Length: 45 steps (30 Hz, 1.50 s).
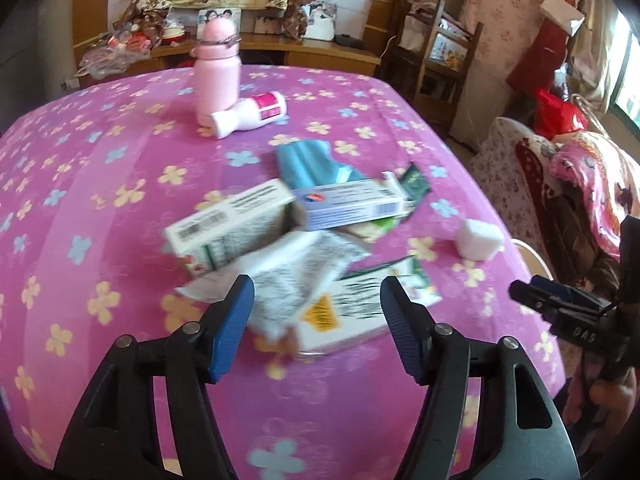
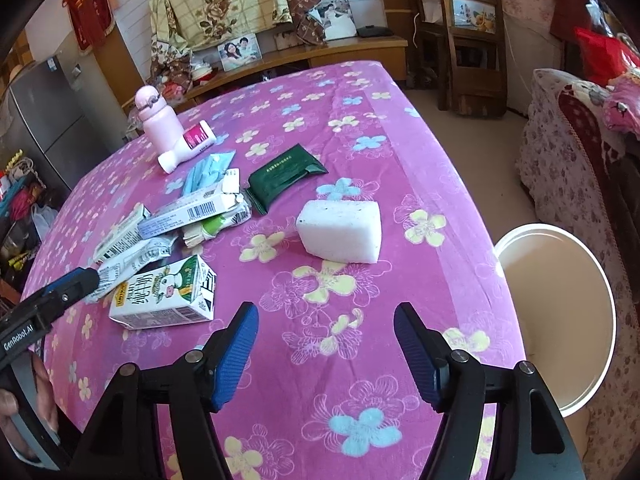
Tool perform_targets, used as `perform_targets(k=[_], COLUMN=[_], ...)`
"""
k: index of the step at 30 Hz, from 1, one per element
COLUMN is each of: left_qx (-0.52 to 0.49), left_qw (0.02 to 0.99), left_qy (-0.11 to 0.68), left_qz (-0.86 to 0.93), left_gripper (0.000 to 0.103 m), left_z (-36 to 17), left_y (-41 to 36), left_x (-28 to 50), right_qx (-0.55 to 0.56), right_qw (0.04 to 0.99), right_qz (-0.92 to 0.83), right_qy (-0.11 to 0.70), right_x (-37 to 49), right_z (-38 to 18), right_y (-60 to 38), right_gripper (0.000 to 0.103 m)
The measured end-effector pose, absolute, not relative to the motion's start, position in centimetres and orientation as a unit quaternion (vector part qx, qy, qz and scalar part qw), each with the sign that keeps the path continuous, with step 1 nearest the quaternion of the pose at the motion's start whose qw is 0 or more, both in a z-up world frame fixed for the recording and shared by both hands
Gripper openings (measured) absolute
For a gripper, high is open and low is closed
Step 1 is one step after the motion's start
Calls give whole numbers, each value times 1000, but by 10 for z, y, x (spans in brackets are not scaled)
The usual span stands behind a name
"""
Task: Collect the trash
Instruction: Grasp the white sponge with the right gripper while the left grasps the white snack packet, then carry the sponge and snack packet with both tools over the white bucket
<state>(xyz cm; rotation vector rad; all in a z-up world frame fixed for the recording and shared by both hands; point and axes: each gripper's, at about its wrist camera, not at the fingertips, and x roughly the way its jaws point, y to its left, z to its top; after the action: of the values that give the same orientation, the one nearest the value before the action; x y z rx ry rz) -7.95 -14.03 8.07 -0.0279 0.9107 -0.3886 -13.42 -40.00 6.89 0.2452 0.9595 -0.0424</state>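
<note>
Both claws apart and empty — left gripper over the litter pile mid-table, milk carton nearest the near edge, light, stiff but crushable, probably best pinched across its narrow sides — right gripper over bare cloth.

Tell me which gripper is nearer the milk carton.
Left. The left gripper hangs open right above the milk carton; the right gripper is open over bare tablecloth beside it.
</note>
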Motion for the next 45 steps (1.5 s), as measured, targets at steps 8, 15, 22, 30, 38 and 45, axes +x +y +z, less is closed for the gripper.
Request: perform_targets(k=[8, 15, 22, 30, 38, 45], left_qx=[22, 78, 80, 55, 24, 10], left_qw=[869, 862, 849, 841, 855, 867], left_qy=[452, 457, 475, 489, 468, 444], left_qz=[-201, -205, -218, -226, -224, -227], left_gripper=[65, 71, 72, 65, 58, 58], left_z=[64, 53, 47, 43, 66, 91], left_y=[-138, -160, -168, -163, -138, -130], left_x=[-62, -43, -23, -19, -38, -63], right_qx=[130, 144, 156, 169, 159, 146], right_qw=[870, 866, 863, 873, 886, 892], right_qz=[-26, -35, -45, -38, -13, 18], right_qy=[474, 478, 478, 457, 436, 428], right_x=[-113, -91, -61, -56, -83, -106], right_z=[57, 46, 37, 35, 55, 71], right_y=[-411, -419, -422, -426, -421, -403], right_gripper=[73, 73, 74, 51, 49, 49])
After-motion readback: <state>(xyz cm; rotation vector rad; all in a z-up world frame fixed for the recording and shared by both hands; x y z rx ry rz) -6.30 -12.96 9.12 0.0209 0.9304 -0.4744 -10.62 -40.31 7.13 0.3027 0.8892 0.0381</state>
